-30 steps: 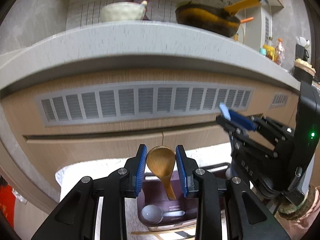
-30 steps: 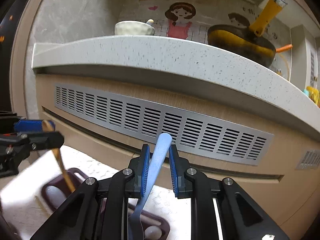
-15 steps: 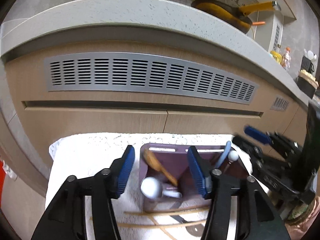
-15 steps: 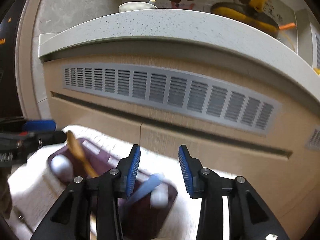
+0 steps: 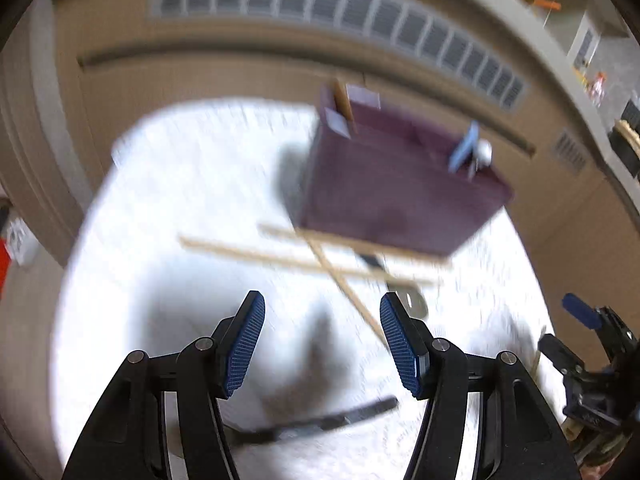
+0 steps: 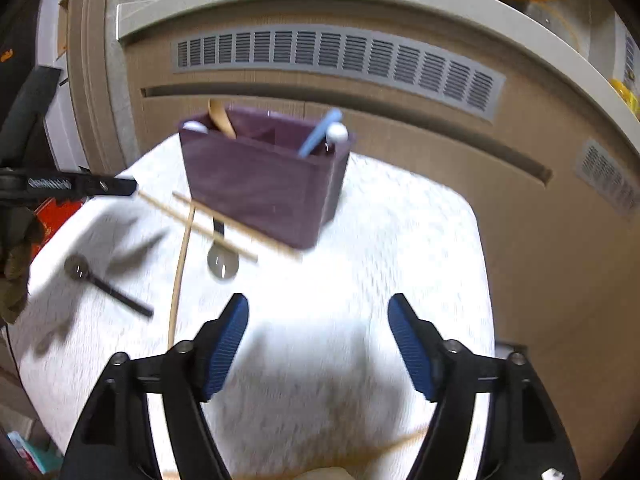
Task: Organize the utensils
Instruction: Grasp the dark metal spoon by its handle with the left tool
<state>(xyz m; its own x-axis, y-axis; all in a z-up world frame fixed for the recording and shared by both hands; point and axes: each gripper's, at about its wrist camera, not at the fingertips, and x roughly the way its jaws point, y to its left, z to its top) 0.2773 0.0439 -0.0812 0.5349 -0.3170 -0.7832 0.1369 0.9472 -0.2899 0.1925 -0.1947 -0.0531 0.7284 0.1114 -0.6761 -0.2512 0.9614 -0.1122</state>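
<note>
Both hand-held grippers, the left [image 5: 322,344] and the right [image 6: 318,346], hang wide and empty, jaws just opened, with chopsticks [image 6: 218,226] loose on the tabletop [image 6: 400,240] ahead and spoons already standing in the purple holder [image 6: 260,184] beyond, likely next targets.

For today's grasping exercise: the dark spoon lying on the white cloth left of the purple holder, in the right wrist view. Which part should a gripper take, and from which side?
Grip the dark spoon by its straight handle, about midway. Come from above, fingers set across the handle. It lies flat on the white cloth with bare cloth on both sides, and the round bowl offers less to pinch.
</note>
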